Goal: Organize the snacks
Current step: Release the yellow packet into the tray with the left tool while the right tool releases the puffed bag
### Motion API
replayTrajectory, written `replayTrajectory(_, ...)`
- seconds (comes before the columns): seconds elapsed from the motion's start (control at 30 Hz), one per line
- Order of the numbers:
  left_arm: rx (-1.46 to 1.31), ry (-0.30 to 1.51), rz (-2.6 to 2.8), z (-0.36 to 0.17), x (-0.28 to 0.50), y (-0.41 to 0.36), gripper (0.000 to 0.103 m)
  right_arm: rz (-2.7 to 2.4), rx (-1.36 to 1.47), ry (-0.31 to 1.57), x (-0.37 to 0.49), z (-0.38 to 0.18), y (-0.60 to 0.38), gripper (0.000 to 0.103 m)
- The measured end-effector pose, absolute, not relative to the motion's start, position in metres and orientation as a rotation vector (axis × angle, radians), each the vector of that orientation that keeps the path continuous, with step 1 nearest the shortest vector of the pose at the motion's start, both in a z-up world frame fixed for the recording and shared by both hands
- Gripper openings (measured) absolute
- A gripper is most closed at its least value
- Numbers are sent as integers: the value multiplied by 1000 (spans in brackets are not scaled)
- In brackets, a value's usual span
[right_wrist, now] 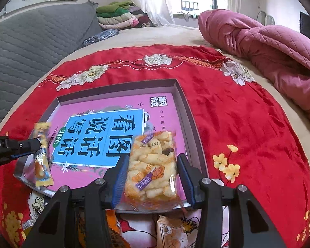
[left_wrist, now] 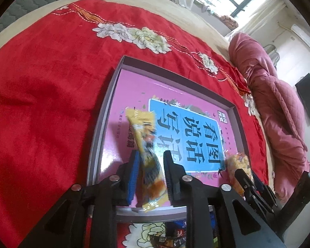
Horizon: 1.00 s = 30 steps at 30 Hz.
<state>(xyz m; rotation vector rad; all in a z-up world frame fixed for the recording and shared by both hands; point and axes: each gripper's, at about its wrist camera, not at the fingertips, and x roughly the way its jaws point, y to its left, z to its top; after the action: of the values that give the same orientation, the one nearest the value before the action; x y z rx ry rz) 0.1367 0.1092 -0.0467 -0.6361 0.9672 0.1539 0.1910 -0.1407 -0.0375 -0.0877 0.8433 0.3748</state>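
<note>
A shallow box [left_wrist: 105,111] with a pink and blue printed floor lies on the red blanket; it also shows in the right wrist view [right_wrist: 181,95]. My left gripper [left_wrist: 150,157] stands open around a long yellow snack packet [left_wrist: 146,144], blurred, above the box's near left part. Its fingers do not clearly press it. The packet also shows in the right wrist view [right_wrist: 42,157]. My right gripper [right_wrist: 152,161] stands open around a clear bag of puffed rice snacks [right_wrist: 153,165] over the box's near right corner. That bag shows in the left wrist view [left_wrist: 237,163].
More snack packets [right_wrist: 171,231] lie on the red blanket [right_wrist: 237,113] just before the box; some show in the left wrist view [left_wrist: 167,237]. A rolled pink quilt [right_wrist: 268,47] lies at the right. A grey padded headboard [right_wrist: 31,41] stands at the left.
</note>
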Motion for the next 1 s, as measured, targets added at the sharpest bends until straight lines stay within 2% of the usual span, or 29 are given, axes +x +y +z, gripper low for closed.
replayTrajectory(0.1, -639, 966, 156, -45, 134, 110, 33, 373, -85, 829, 190, -34, -143, 48)
replayTrajectory(0.37, -633, 961, 165, -38, 123, 112, 37, 363, -61, 825, 190, -30, -151, 48)
replayTrajectory(0.47, -635, 955, 166, -34, 118, 113, 43, 359, -50, 821, 190, -27, -156, 48)
replayTrajectory(0.77, -614, 938, 170, -19, 111, 113, 48, 374, -31, 807, 186, -17, -161, 49)
replayTrajectory(1.0, -572, 929, 164, -5, 102, 108, 53, 397, -17, 791, 180, -6, -165, 59)
